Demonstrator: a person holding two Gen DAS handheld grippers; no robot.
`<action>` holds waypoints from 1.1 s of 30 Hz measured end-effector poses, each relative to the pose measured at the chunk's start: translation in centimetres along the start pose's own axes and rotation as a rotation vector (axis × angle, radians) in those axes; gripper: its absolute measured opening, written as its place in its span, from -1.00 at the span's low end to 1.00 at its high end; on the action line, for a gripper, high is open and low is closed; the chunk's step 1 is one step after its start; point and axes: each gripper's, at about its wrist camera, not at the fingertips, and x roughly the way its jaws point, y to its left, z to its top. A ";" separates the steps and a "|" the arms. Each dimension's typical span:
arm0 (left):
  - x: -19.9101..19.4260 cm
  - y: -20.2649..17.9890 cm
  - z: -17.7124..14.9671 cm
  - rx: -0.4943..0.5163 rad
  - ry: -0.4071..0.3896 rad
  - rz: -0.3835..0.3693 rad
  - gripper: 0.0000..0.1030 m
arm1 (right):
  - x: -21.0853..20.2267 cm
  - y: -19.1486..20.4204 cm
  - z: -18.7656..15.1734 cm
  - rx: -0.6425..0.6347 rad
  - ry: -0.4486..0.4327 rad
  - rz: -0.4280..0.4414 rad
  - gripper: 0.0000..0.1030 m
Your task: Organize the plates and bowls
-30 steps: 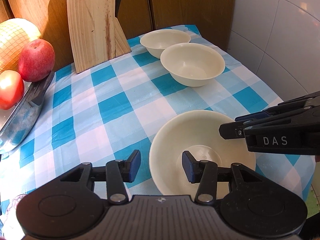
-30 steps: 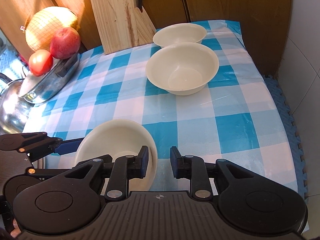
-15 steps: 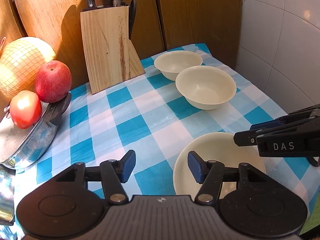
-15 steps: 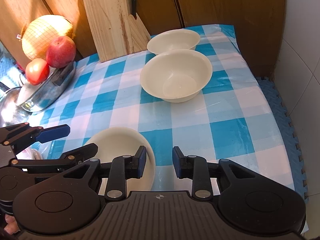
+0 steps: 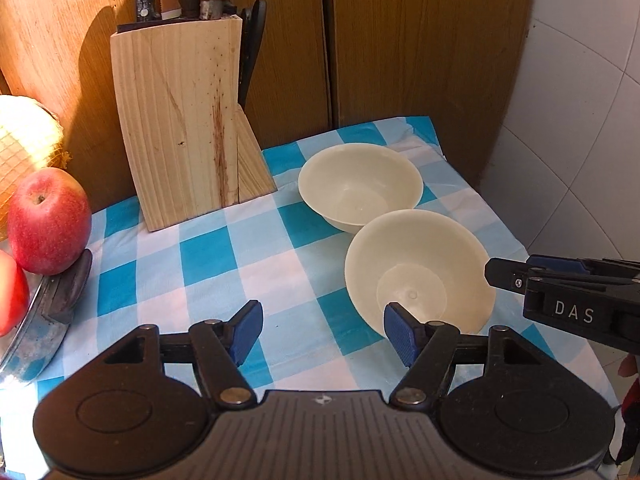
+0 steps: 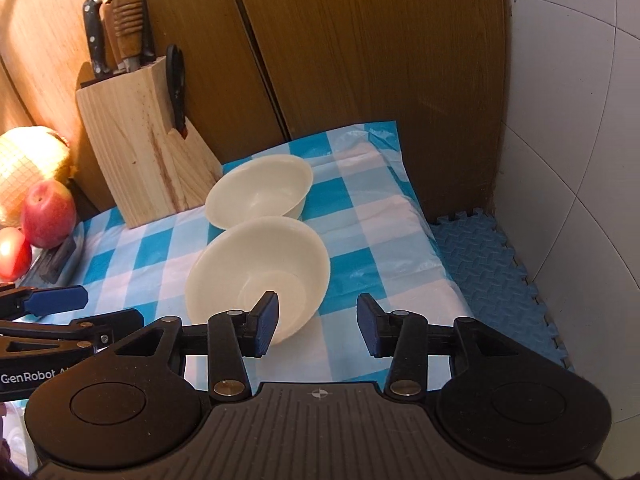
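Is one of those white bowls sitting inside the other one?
No, in the right wrist view the near bowl and the far bowl stand side by side on the checked cloth, each showing its own empty inside.

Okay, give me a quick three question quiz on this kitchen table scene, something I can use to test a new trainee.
1. True or false: the near bowl on the checked cloth holds a smaller bowl inside it.
2. How many bowls are in view? A) one B) two C) three
3. Fill in: beside the far bowl stands a wooden ____.

Key
1. False; nothing is in it.
2. B.
3. Knife block. Both the left gripper and the right gripper are open and hold nothing.
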 end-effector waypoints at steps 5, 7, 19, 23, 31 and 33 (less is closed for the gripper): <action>2.9 -0.7 1.0 -0.046 0.045 -0.028 0.19 | 2.4 -0.8 0.7 0.028 0.037 0.025 0.00; 3.8 -0.9 1.1 -0.057 0.058 -0.026 0.18 | 3.2 -0.8 0.7 0.025 0.053 0.027 -0.06; 5.1 -1.1 0.7 -0.071 0.127 -0.077 -0.75 | 4.5 -0.9 0.5 0.042 0.116 0.113 -0.73; 3.9 -1.2 0.7 -0.048 0.107 -0.074 -0.75 | 3.7 -0.8 0.4 0.036 0.112 0.119 -0.73; 0.0 -0.4 0.1 -0.036 0.073 -0.078 -0.75 | 0.4 0.6 0.3 0.003 0.077 0.115 -0.72; -1.2 -0.1 -0.4 -0.033 0.065 -0.077 -0.75 | -0.6 1.2 0.1 -0.009 0.067 0.113 -0.72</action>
